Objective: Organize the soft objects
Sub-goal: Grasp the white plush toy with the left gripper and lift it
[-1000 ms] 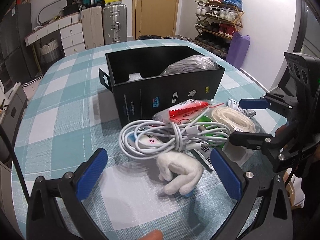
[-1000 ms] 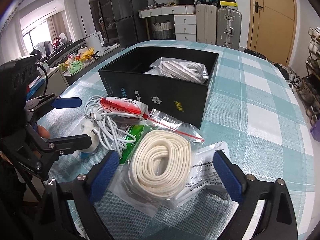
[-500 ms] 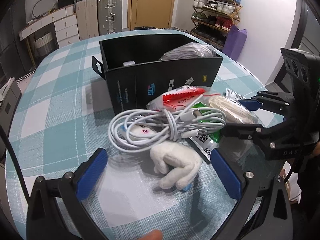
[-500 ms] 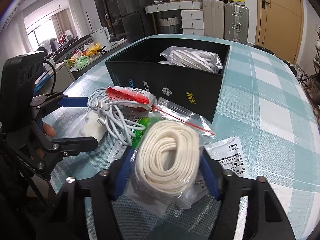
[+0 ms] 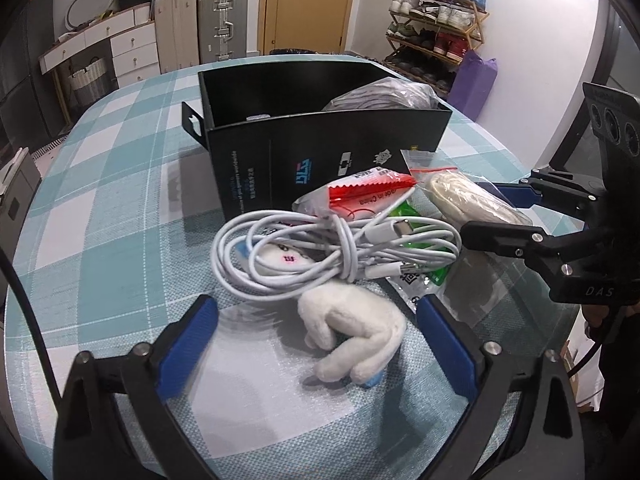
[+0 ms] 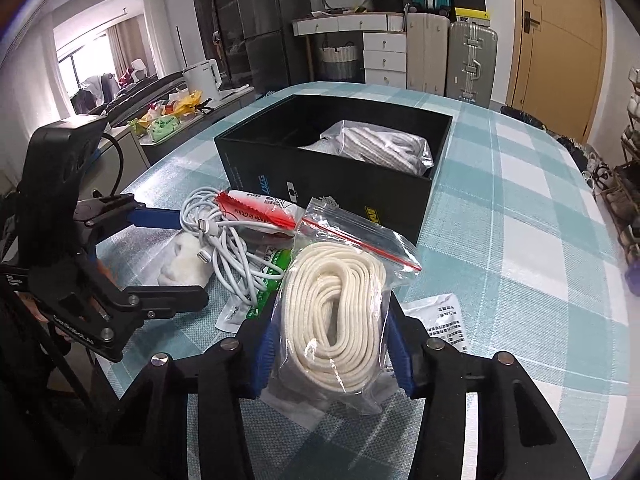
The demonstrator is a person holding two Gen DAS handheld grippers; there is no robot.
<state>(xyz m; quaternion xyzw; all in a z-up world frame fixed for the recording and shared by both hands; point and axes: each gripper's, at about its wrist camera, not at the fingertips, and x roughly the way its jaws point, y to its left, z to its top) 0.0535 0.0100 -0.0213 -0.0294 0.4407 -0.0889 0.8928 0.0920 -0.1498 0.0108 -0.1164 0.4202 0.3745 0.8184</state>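
Left wrist view has the left gripper [image 5: 316, 344] low over the checked bench [image 5: 100, 216], its jaws spread wide and holding nothing. Between its 2 blue pads [image 5: 188, 344] lies a white plush toy [image 5: 352, 340], touching neither pad. Just beyond it sits a coil of white charging cables [image 5: 332, 252], draped over a red-and-clear sachet [image 5: 360, 196] and a green packet [image 5: 412, 232]. Behind these stands the open black box [image 5: 320, 156], with a bagged grey bundle [image 5: 384, 96] showing above its far right corner. At the right edge the right gripper [image 5: 492, 216] comes in from the side with the bagged white rope [image 5: 472, 200] pinched between its fingers; only the bag's narrow edge shows here.

Right wrist view shows what that angle hides. At the left the left gripper [image 6: 168, 256] hangs over the plush toy [image 6: 184, 264] and cables [image 6: 224, 240]. In the middle the right gripper [image 6: 332, 344] has its jaws closed on the rope bag [image 6: 336, 300], whose flat oval coil and red zip strip face the camera, the bag standing nearly upright. Beneath it lies a printed leaflet [image 6: 444, 320] on the bench [image 6: 520, 240], out of sight from the left. The black box [image 6: 332, 172] is open to view from above here, with the grey bundle [image 6: 384, 148] resting in its right half.
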